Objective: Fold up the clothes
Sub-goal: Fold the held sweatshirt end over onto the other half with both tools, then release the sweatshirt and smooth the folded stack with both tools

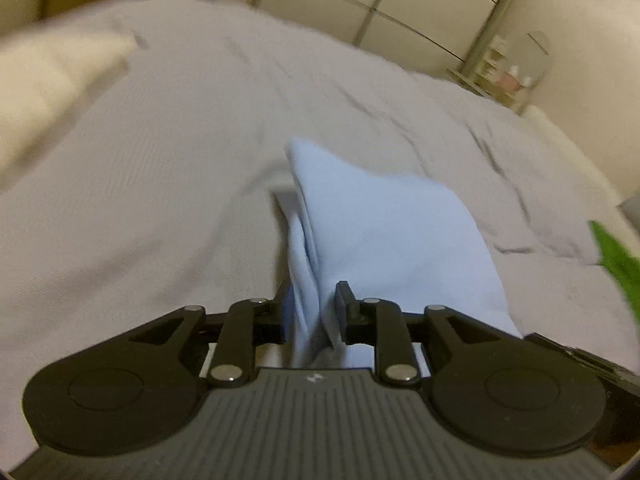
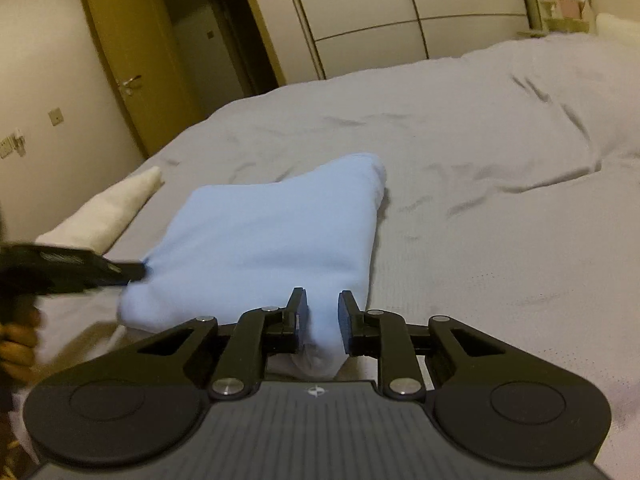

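A light blue garment (image 2: 272,232), folded into a thick pad, lies on the grey bed cover (image 2: 480,140). In the right wrist view my right gripper (image 2: 322,302) is at its near edge, with a bunch of the blue fabric pinched between the pads. My left gripper (image 2: 134,270) comes in from the left and clamps the garment's near left corner; a person's hand (image 2: 16,344) holds it. The left wrist view is blurred: the light blue garment (image 1: 380,232) hangs lifted and creased, and my left gripper (image 1: 314,300) is shut on its edge.
A rolled white cloth (image 2: 112,208) lies at the bed's left edge, left of the garment. Something green (image 1: 616,264) shows at the right rim of the left wrist view. A wooden door (image 2: 132,60) and a white wardrobe (image 2: 380,12) stand beyond the bed.
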### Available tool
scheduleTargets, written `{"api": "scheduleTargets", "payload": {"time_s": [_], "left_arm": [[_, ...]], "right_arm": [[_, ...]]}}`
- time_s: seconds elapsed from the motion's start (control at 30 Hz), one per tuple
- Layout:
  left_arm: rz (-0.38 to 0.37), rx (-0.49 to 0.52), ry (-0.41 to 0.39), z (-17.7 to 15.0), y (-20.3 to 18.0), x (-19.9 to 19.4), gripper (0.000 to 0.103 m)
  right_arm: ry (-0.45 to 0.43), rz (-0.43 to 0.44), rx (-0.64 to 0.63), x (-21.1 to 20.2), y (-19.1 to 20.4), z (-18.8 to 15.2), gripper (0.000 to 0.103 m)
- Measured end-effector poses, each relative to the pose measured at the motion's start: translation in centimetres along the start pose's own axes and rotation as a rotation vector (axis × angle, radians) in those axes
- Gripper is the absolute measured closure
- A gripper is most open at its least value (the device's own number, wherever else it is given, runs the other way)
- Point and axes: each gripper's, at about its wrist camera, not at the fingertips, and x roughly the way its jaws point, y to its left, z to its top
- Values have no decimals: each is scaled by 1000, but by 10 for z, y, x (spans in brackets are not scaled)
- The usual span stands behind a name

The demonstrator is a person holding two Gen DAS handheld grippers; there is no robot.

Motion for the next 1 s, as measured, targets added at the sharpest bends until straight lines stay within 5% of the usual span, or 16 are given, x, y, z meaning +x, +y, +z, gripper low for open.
{"api": "scheduleTargets", "payload": {"time_s": [0.07,0.13,0.27,0.37,0.47,0.63,0.83,1.0], "left_arm": [[35,68,-40,10,-16,-12,87],[-11,120,-49,17,-33,-16,87],[-32,235,10,-4,-63,1,85],[28,224,72,-36,-52,29,91],[31,201,51,-51,-42,37,91],[44,224,52,-21,-54,28,92],[-22,262,9,34,-58,37,91],[36,310,137,24,-55,89,90]], "right_arm": [[-22,7,-12,-2,3,6,80],[-45,16,-35,-3,7,15,80],[-49,23,-105,6,18,18,80],[23,19,-156,27,29,3,78],[45,4,-229,41,37,-13,78],[68,47,-224,32,29,7,77],[-43,13,-144,37,2,56,74],[80,-9,-89,84,-13,60,72]]}}
